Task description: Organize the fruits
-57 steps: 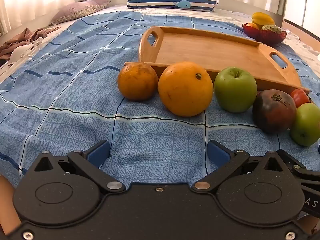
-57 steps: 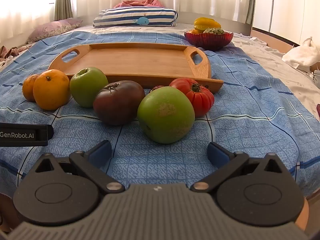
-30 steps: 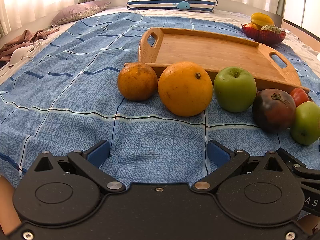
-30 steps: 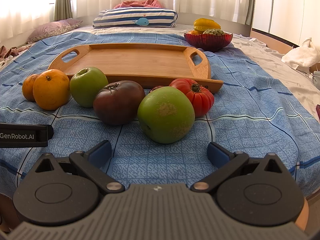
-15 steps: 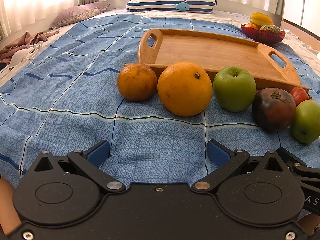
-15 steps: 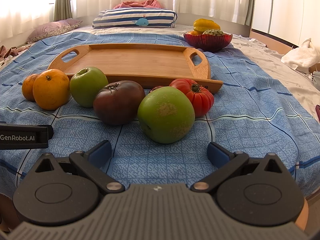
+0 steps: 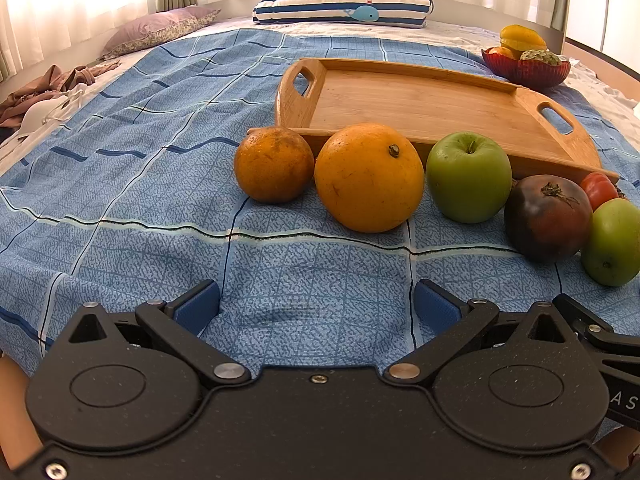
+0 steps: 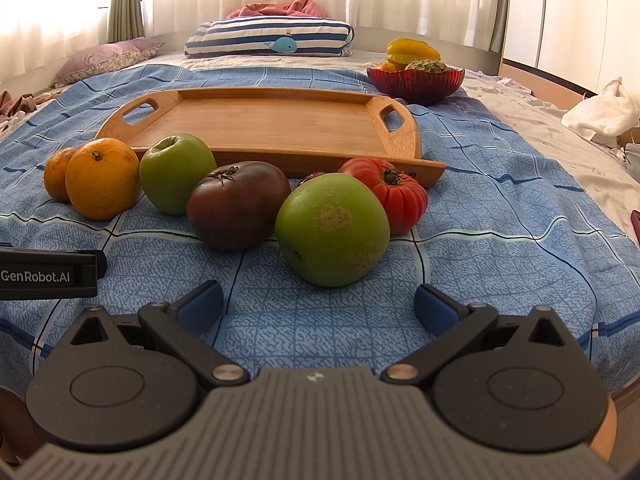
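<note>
Zero fruits sit on the wooden tray (image 8: 280,128): both oranges (image 7: 369,178), apples (image 8: 332,229) and tomatoes (image 8: 238,205) lie ahead of the wide-open, empty left gripper (image 7: 318,306) and right gripper (image 8: 319,304), tray just beyond, everything left to do.

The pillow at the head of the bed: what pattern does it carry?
The pillow has navy and white stripes with a light blue whale; clearest in the right wrist view.

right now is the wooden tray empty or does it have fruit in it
Empty: the wooden tray shows only bare wood inside.
</note>
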`<state>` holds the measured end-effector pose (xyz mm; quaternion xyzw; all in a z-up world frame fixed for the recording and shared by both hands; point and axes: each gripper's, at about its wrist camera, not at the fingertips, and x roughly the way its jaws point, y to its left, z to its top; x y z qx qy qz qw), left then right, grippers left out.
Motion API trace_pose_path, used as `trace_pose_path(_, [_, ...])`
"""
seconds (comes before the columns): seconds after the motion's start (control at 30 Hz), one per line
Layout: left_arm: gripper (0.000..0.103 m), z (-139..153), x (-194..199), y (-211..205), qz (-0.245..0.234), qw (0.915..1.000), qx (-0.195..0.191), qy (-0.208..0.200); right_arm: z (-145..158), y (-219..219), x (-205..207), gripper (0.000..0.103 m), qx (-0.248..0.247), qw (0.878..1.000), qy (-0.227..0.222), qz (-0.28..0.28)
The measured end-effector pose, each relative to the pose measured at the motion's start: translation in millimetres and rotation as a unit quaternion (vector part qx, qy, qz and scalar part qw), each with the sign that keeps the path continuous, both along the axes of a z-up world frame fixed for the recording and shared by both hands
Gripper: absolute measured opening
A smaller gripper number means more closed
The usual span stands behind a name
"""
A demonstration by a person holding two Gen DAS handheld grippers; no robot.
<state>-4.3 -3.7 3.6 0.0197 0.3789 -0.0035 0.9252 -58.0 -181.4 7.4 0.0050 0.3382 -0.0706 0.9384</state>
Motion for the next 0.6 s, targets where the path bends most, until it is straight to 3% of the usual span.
trace_pose_path(0.6, [0.103, 0.5, -0.8, -0.9, 0.000, 1.0000, 0.001, -0.001, 0.2, 0.2, -1.0, 0.103, -0.001, 1.000, -0.001, 0.000])
